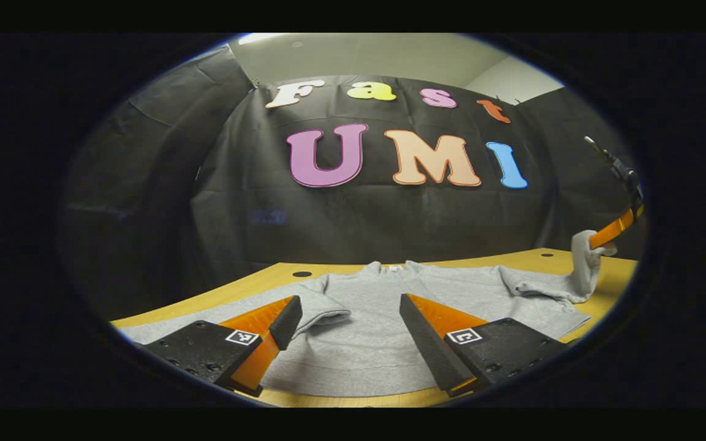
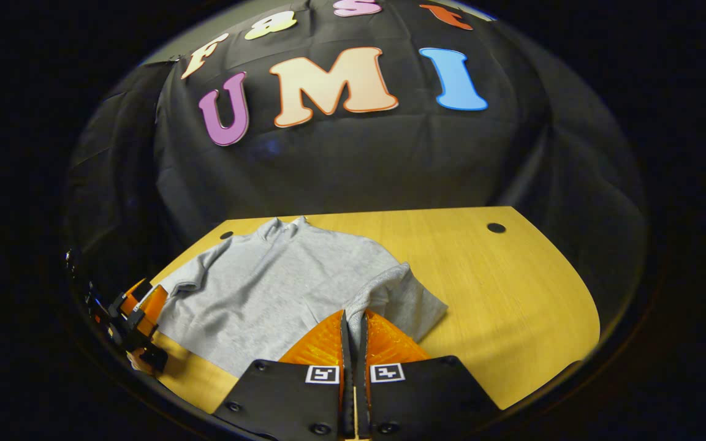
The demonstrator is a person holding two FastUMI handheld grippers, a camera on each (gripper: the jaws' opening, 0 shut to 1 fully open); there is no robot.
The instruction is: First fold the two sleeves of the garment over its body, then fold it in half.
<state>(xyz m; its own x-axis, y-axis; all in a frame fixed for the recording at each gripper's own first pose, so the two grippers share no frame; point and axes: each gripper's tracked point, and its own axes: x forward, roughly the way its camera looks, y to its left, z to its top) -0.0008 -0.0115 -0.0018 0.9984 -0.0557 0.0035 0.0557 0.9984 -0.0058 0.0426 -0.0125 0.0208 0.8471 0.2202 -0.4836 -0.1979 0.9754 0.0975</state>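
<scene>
A grey short-sleeved garment [image 1: 390,318] lies flat on the wooden table [image 1: 267,282], collar toward the far wall. My left gripper [image 1: 348,304] stands open low over its near hem, nothing between the fingers. One sleeve [image 1: 325,306] lies by the left finger, its cuff turned in on the body. At the far right, my right gripper [image 1: 604,237] holds the other sleeve [image 1: 583,269] lifted off the table. In the right gripper view, the right gripper [image 2: 353,315] is shut on that sleeve [image 2: 390,294], and the left gripper [image 2: 138,318] sits at the garment's [image 2: 279,282] left edge.
Bare wood [image 2: 500,294] spreads wide to the right of the garment in the right gripper view. Small round holes [image 2: 496,227] mark the table's far corners. The black booth wall stands close behind the table's far edge.
</scene>
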